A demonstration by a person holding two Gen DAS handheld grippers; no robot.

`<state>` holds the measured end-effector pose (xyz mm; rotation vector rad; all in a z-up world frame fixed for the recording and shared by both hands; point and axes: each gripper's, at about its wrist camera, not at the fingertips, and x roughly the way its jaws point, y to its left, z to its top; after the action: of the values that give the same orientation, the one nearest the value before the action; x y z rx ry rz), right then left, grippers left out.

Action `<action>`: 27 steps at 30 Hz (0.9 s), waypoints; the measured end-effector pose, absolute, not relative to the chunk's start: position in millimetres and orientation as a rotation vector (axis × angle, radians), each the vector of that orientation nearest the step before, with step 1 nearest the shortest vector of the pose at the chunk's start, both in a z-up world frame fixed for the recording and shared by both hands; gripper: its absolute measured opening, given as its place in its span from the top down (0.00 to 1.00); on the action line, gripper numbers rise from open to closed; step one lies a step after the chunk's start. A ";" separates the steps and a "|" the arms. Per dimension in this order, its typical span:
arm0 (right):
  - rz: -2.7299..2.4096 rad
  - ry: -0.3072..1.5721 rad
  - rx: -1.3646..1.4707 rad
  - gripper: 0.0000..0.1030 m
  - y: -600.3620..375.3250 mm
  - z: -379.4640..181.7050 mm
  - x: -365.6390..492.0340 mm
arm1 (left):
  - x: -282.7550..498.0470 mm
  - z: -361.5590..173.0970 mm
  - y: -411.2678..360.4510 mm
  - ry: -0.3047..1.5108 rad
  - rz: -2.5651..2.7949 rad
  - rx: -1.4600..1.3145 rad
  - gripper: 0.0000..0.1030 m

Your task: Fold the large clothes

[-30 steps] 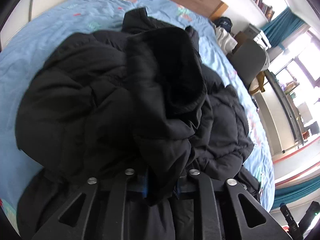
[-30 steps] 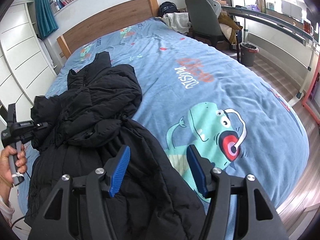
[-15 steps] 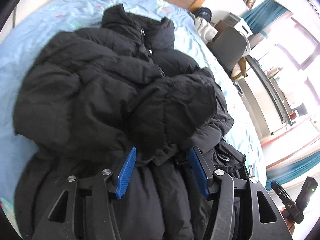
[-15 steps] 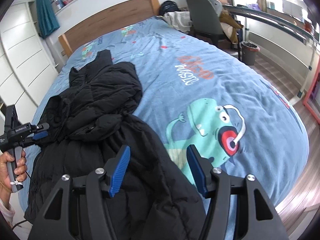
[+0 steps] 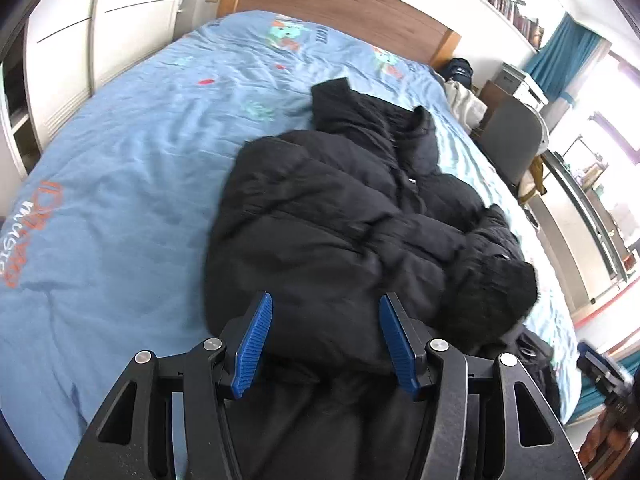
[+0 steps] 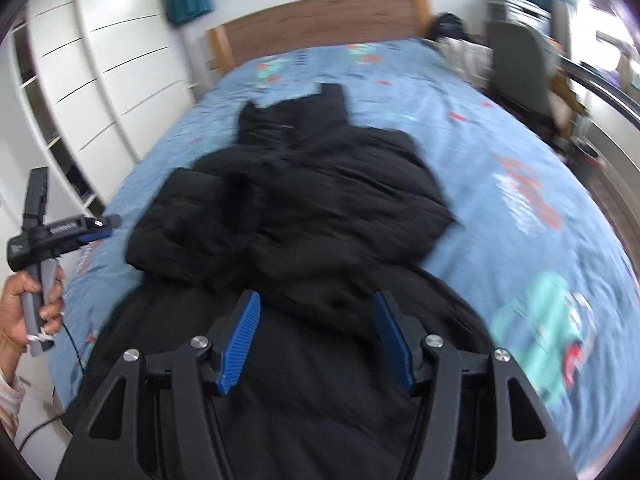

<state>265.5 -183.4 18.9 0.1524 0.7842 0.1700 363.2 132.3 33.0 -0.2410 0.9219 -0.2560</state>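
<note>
Both claws, left gripper (image 5: 325, 340) and right gripper (image 6: 316, 344), tilt downward, released, above the black jacket (image 5: 340, 232); only the right wrist view shows the hand (image 6: 30, 308) beside it.

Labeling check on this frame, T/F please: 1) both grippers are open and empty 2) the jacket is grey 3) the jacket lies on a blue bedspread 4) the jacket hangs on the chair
1) True: the left gripper and right gripper stand open, nothing pinched.
2) False: the jacket is black.
3) True: it lies on the blue bedspread.
4) False: the chair stands beside the bed; the jacket is on the bed.
</note>
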 end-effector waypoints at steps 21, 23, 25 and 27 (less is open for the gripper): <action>0.251 0.918 0.015 0.45 -99.1 -64.8 406.7 | 408.2 -55.2 133.3 1.030 -0.266 -0.223 0.46; 0.247 0.926 0.025 0.45 -112.3 -69.2 401.1 | 406.3 -51.0 133.5 1.033 -0.261 -0.216 0.46; 0.243 0.927 0.016 0.45 -120.1 -68.6 396.8 | 401.3 -40.2 135.8 1.013 -0.260 -0.218 0.46; 0.239 0.926 0.000 0.45 -124.3 -65.7 395.8 | 396.3 -29.0 138.0 0.983 -0.261 -0.222 0.46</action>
<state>395.8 -124.3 -65.7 0.0003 0.9260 0.2393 396.3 138.0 -29.0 -0.2216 0.9831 -0.2612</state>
